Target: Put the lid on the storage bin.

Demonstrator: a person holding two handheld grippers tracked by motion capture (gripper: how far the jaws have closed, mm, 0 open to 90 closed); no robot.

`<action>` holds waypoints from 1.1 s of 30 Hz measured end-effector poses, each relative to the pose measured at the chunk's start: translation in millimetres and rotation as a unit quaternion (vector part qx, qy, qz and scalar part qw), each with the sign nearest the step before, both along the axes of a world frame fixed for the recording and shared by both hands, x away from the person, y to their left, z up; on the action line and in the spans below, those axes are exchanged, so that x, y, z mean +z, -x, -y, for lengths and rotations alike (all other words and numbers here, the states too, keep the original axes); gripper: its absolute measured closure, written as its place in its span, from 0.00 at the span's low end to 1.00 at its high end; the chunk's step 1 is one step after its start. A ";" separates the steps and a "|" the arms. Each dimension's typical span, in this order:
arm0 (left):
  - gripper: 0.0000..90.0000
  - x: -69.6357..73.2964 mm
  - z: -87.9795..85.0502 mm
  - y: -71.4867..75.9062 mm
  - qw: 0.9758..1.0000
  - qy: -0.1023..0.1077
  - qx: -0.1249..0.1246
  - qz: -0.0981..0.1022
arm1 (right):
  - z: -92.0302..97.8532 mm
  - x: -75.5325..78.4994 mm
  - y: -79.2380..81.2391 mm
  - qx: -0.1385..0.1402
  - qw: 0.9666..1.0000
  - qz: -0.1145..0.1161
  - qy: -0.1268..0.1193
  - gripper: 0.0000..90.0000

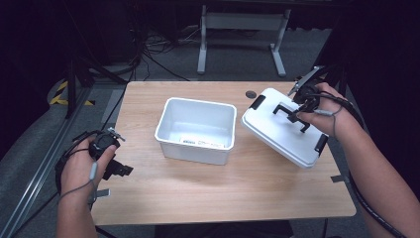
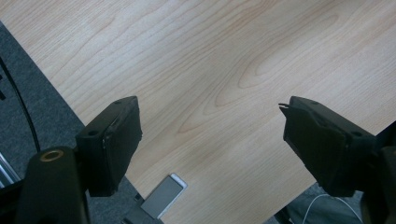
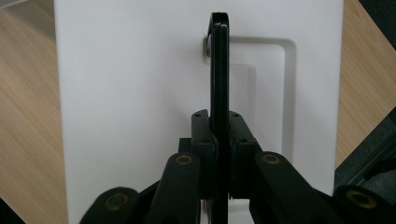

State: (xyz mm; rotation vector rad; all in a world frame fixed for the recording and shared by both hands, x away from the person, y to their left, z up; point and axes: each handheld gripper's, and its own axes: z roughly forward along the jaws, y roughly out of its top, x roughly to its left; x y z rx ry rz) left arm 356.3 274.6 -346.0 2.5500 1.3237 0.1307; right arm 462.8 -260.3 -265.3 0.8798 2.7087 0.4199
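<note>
A white label with print too small to read is lying inside the open white storage bin (image 1: 196,130) at the middle of the wooden table (image 1: 198,188). The right gripper (image 3: 219,140) is pinching the black handle (image 3: 219,70) of the white lid (image 1: 285,128), tilting it beside the bin. The left gripper (image 2: 210,135), jaws spread, is hanging over the table's bare left edge.
</note>
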 end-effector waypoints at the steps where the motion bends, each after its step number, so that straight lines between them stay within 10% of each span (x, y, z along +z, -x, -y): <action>1: 0.22 0.1 0.1 -0.4 1.000 -0.002 0.002 -0.001 | -2.6 2.2 -0.1 0.003 1.000 0.000 0.000 0.94; 33: 0.22 1.4 -1.2 0.0 1.000 0.004 0.001 -0.001 | -124.2 36.1 -18.7 0.114 0.993 0.019 0.000 0.94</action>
